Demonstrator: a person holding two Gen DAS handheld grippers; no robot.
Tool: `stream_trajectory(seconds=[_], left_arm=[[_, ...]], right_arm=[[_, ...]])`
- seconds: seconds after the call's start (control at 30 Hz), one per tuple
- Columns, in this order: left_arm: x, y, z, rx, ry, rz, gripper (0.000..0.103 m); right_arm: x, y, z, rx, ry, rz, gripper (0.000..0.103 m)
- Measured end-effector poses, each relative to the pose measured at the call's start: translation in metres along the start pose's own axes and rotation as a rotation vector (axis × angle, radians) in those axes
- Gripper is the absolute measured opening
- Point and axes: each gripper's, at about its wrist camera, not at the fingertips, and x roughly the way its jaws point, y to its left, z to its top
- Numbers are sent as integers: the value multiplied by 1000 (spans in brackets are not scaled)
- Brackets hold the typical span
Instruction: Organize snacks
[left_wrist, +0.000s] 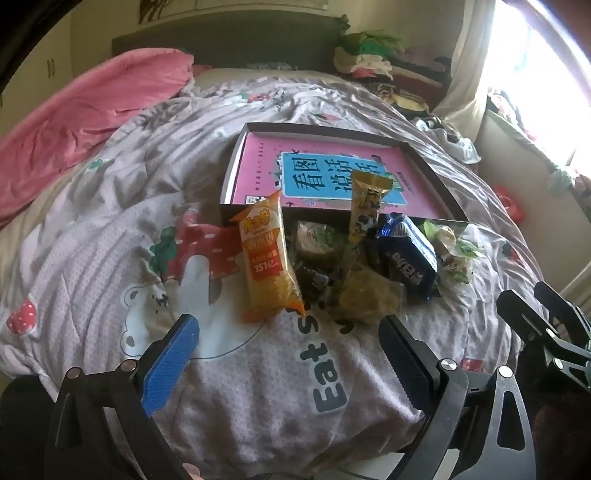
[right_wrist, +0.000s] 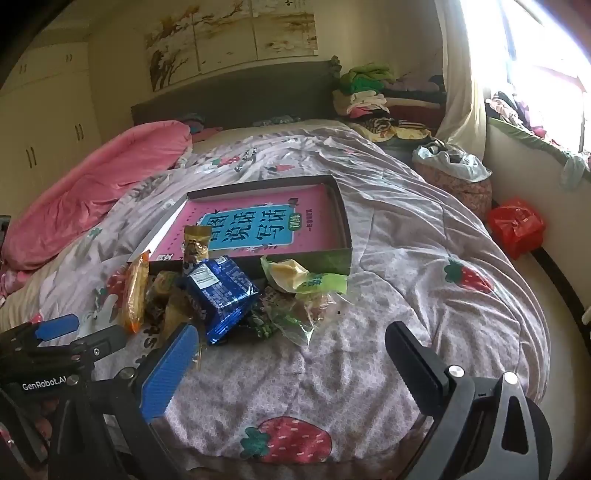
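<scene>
— Both claws gaping, left claw (left_wrist: 288, 354) and right claw (right_wrist: 291, 354), nothing in either?
— Right. Snack pile (left_wrist: 354, 258) lies on the bed quilt (left_wrist: 110, 240), touching the near wall of the open box (left_wrist: 424, 162).

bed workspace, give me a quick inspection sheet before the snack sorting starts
surface: rumpled strawberry-print quilt on a bed.
job's things: snack pile beside the box: orange packet, blue packet, green-wrapped snacks; gold packet leans on the box edge.
clutter: pink book lying in the box.
grippers: left gripper and right gripper open, empty.
cables: nothing seen.
surroundings: pink blanket, clothes pile, red bag.
</scene>
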Motion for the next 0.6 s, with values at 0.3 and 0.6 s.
stream_trajectory(seconds=[0.3,0.6], left_arm=[[2,6,1,-5,3,-10,98],[1,5,0,-4,5,-13,98]], right_arm=[[-2,2,0,-14,2,-2,102],[0,2,-1,-12,1,-2,102]])
